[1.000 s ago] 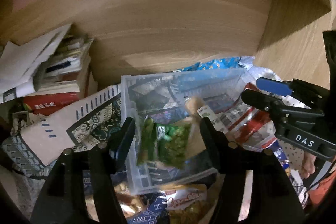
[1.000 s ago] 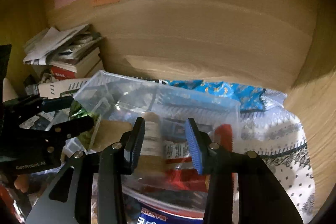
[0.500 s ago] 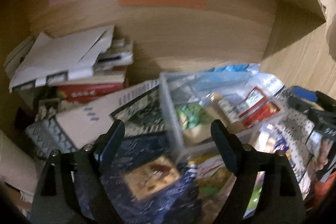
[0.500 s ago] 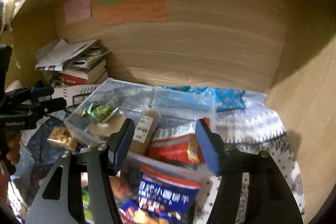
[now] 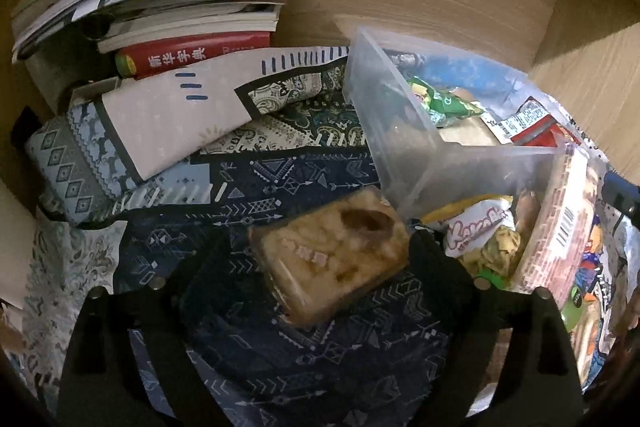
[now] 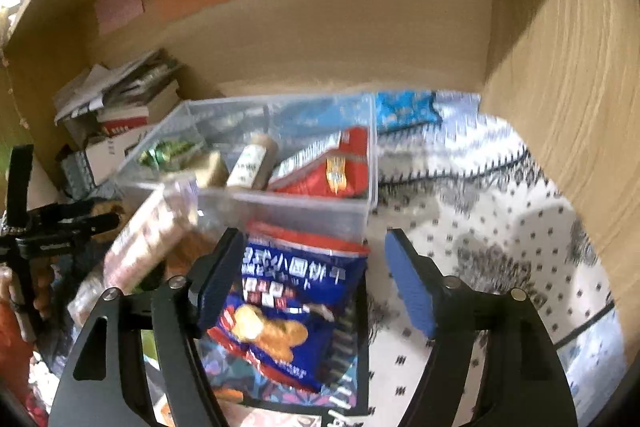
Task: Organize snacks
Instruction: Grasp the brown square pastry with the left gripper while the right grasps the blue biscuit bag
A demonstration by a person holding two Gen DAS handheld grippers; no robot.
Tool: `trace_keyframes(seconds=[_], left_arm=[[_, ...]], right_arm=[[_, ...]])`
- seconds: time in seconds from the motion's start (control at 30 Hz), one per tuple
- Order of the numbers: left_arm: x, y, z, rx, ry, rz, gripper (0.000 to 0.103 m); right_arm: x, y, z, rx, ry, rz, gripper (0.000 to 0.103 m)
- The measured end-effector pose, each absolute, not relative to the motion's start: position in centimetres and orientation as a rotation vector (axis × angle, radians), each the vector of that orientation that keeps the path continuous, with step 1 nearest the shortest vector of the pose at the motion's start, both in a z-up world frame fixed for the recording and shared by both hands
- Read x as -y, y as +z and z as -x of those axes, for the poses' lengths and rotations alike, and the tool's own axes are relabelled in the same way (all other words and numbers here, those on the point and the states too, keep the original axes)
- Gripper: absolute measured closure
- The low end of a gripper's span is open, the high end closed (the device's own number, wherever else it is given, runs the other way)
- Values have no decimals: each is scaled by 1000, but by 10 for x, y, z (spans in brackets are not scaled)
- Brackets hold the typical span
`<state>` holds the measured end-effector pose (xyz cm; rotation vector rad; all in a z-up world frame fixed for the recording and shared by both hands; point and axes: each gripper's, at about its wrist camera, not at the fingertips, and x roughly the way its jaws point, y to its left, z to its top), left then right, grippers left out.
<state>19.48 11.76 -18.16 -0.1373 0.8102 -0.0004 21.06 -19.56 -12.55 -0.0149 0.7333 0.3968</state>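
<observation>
A clear plastic bin (image 5: 400, 131) stands on a patterned cloth and holds a green packet (image 5: 444, 103), a red packet (image 6: 340, 167) and a brown tube (image 6: 252, 163). In front of the bin's left corner lies a wrapped brown cake (image 5: 332, 259). My left gripper (image 5: 320, 247) straddles the cake, its jaws opening and clear of the wrapper. In the right wrist view a blue biscuit bag (image 6: 280, 307) lies before the bin (image 6: 320, 203). My right gripper (image 6: 314, 267) hangs over it, jaws opening, with the bag near the left blue pad (image 6: 220, 279).
A stack of books and papers (image 5: 180, 19) fills the back left corner. Loose snacks crowd the bin's front: a white chips bag (image 5: 480, 227) and a long pink pack (image 5: 560, 219). A blue packet (image 6: 404, 107) lies behind the bin. A wooden side wall (image 6: 560, 107) closes the right.
Both grippers have drawn back out of the bin and widened. The green packet and brown tube stay in the bin. The left gripper has dropped over the cake, the right over the blue bag.
</observation>
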Motion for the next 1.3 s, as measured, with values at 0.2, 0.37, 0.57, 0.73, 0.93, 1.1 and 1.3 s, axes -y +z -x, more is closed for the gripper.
trace_keyframes(seconds=[0.2, 0.37, 0.57, 0.73, 0.93, 1.1, 1.3], left_arm=[[-114, -186, -208, -835, -8, 178, 8], [-117, -192, -216, -854, -16, 223, 6], [-102, -197, -224, -888, -19, 146, 7], [-103, -195, -222, -869, -7, 150, 21], [-109, -188, -207, -834, 25, 150, 25], [-108, -168, -185, -772, 38, 141, 25], [-104, -137, -168, -700, 36, 127, 25]], right_arm=[[186, -145, -209, -785, 403, 21, 26], [182, -156, -211, -827, 415, 13, 23], [178, -162, -212, -851, 426, 6, 22], [179, -163, -211, -847, 434, -14, 25], [182, -161, -207, -838, 464, -25, 46], [189, -161, -203, -822, 440, -44, 50], [201, -152, -194, -793, 418, -68, 51]])
